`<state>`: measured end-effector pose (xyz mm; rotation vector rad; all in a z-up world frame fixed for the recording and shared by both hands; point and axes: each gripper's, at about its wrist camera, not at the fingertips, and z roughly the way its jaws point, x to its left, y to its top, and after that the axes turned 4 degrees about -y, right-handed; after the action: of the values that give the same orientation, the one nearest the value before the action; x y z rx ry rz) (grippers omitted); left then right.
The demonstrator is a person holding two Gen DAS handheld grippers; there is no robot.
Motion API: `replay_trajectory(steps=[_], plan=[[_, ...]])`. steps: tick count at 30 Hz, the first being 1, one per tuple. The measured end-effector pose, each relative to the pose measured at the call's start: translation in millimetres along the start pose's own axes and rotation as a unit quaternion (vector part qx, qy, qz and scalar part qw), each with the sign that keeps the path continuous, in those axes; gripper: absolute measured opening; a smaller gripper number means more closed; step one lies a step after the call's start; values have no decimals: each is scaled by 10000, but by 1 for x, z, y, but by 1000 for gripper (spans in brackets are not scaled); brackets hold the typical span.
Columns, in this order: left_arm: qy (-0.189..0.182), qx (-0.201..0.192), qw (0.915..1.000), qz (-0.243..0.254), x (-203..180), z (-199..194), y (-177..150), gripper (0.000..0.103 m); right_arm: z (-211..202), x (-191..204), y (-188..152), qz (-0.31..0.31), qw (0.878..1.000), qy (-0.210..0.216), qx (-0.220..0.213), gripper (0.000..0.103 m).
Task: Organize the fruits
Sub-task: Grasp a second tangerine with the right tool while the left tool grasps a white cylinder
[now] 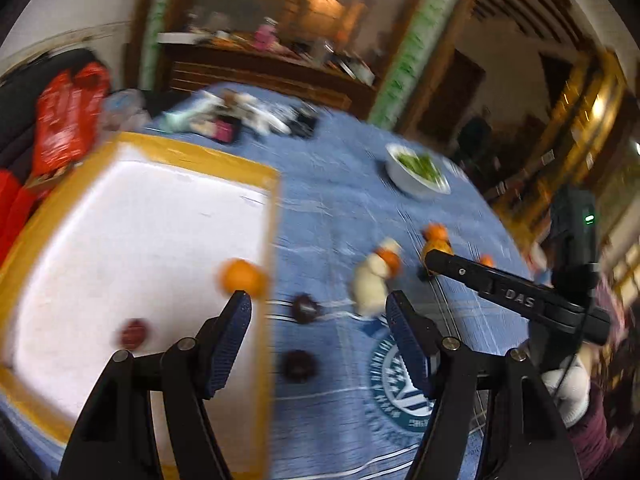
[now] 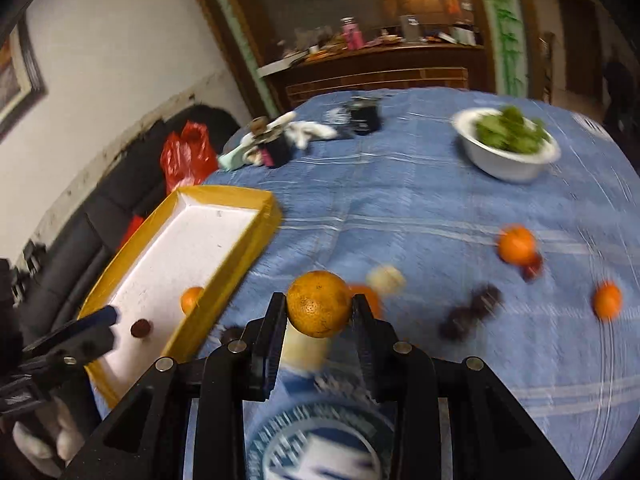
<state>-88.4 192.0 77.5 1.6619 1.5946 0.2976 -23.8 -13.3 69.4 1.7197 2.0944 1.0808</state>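
L wrist view: my left gripper (image 1: pixel 318 308) stood open, nothing between the jaws, hanging over the near right edge of the tray (image 1: pixel 276 216). Inside the tray sat one orange (image 1: pixel 244 276) by the right wall and a dark fruit (image 1: pixel 134 332) nearer in. Two more dark fruits (image 1: pixel 306 308) lay on the cloth (image 1: pixel 340 208) just right of the tray. The right gripper (image 1: pixel 430 264) showed at the right, over there w/ orange fruit at its tip; blur hid the detail. Risk as I judged it: frame was smeared, so I was moving fast, and the open jaws could clip the tray wall or knock the loose dark fruits into a roll.

R wrist view: right gripper (image 2: pixel 319 304) was clamped on an orange (image 2: pixel 319 304), raised above the cloth, near centre, tray (image 2: pixel 224 272) to its left. The fruit was round, no real long axis; which way its stem end faced I couldn't tell. Pads (image 2: pixel 276 320) caught it about the middle, most of the fruit standing proud of the tips. Risk: round skin + quick swing = it could slip out fwd and roll off the table. Loose oranges (image 2: pixel 516 244) and dark fruits (image 2: pixel 468 320) still lay to the right.
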Motion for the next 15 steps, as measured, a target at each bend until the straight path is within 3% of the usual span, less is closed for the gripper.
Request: replay_trajectory(steps=[5,11,13,14,15], plan=[[291,503,9974,417,-34,61,4,69,-12,-39,-29,462,9989,1,15,36],[768,877,9890,909,-55,116,6,69,-13,-55,-46,679,9974,226,-5,36],[843,1024,9858,1033,-58,126,1,62,-14,-55,-48,688,9972,295,-20,36],[924,1104,9837,1078,-59,131,-2,40,-14,-57,-49,688,9971,317,-31,36],[1044,1088,9824,1099,-58,132,-4,37,-14,-56,-49,683,9971,344,-46,36]])
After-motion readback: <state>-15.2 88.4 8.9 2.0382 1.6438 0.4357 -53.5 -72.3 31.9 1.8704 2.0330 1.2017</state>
